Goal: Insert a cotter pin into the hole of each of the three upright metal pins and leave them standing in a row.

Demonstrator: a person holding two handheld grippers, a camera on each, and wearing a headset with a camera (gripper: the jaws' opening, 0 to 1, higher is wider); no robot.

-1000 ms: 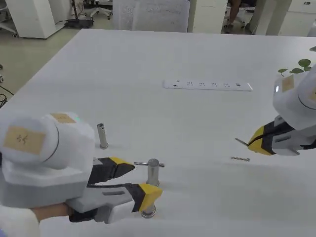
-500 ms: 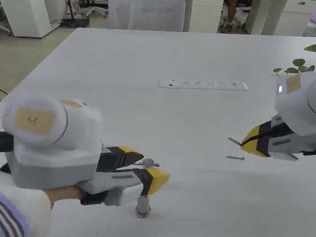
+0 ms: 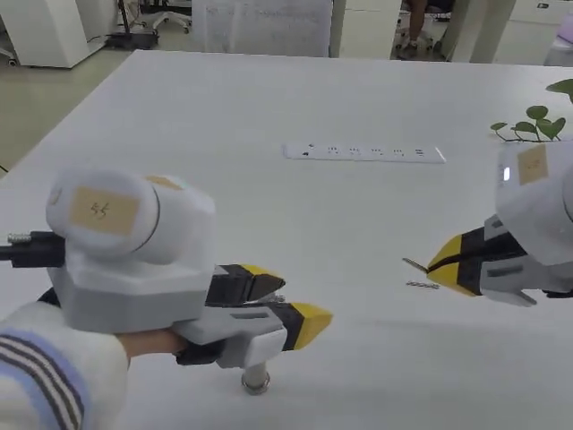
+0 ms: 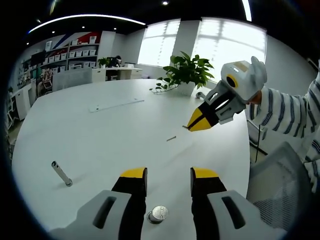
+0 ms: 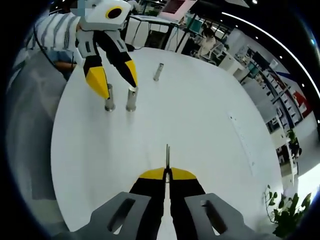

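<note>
My left gripper (image 3: pixel 295 305) is open at the table's near left, and a metal pin's base (image 3: pixel 255 382) shows under its near jaw. The left gripper view has that pin's round top (image 4: pixel 159 214) low between my open left gripper (image 4: pixel 169 176) jaws, and a second pin (image 4: pixel 61 173) off to the left. My right gripper (image 3: pixel 437 263) is shut on a thin cotter pin (image 3: pixel 413 265) held above the table; another cotter pin (image 3: pixel 423 285) lies just beneath it. In the right gripper view the held cotter pin (image 5: pixel 167 154) juts from my right gripper (image 5: pixel 167 172), with three upright pins (image 5: pixel 109 97) (image 5: pixel 132 98) (image 5: pixel 158 71) ahead.
A white power strip (image 3: pixel 363 152) lies across the middle of the white table (image 3: pixel 269 107). A potted plant (image 3: pixel 533 125) stands at the right edge. Chairs and cabinets stand beyond the far edge. A person's striped sleeve (image 3: pixel 45 376) shows at the lower left.
My left gripper has moved right and forward over the near pins, hiding the pin that carried a cotter pin and the far pin. My right gripper has stayed shut on its cotter pin, barely shifting.
</note>
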